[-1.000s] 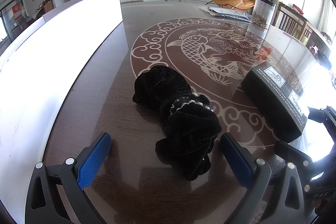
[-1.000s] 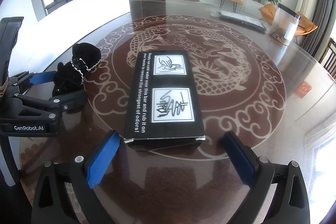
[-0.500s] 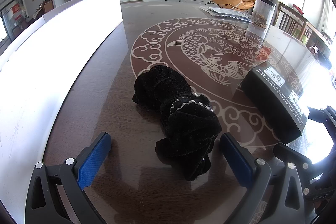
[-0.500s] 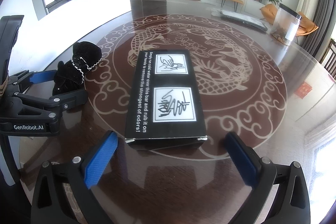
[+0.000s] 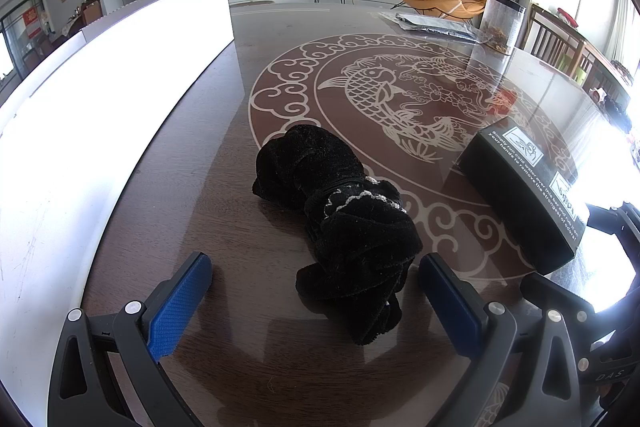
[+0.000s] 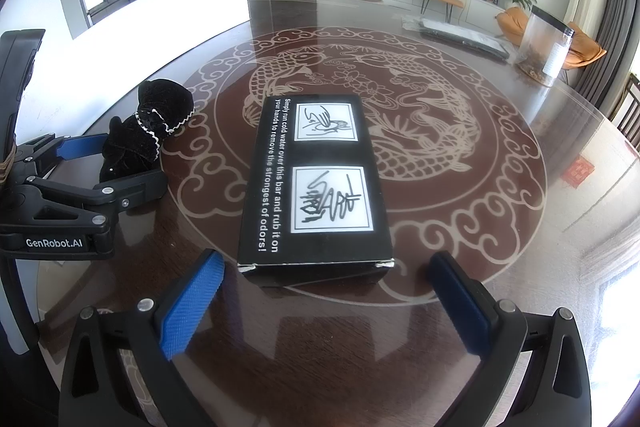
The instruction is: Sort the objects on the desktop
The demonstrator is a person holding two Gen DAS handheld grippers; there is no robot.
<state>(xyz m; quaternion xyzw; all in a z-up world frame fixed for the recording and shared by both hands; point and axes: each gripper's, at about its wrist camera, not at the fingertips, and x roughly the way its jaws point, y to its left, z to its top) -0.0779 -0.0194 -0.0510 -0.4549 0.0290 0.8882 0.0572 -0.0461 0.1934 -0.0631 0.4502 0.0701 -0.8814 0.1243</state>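
Observation:
A black plush toy (image 5: pixel 340 223) with a white lace collar lies on the dark round table (image 5: pixel 248 367). My left gripper (image 5: pixel 316 297) stands open around the toy's near end, blue pads apart on either side. The same toy (image 6: pixel 150 131) shows at the left of the right wrist view, between the left gripper's fingers (image 6: pixel 120 187). A long black box (image 6: pixel 316 183) with white print and two pictures lies flat in the middle. My right gripper (image 6: pixel 324 301) is open just in front of the box's near end, touching nothing. That box (image 5: pixel 524 195) sits right of the toy.
A tall white panel (image 5: pixel 100 99) runs along the table's left side. At the far side stand a clear container (image 6: pixel 546 47) with brown contents and a flat grey packet (image 6: pixel 460 37). A small red paper (image 6: pixel 578 171) lies at the right. Chairs (image 5: pixel 560 43) stand beyond the right edge.
The right gripper has crept slightly forward toward the box. The left gripper and the toy have not moved.

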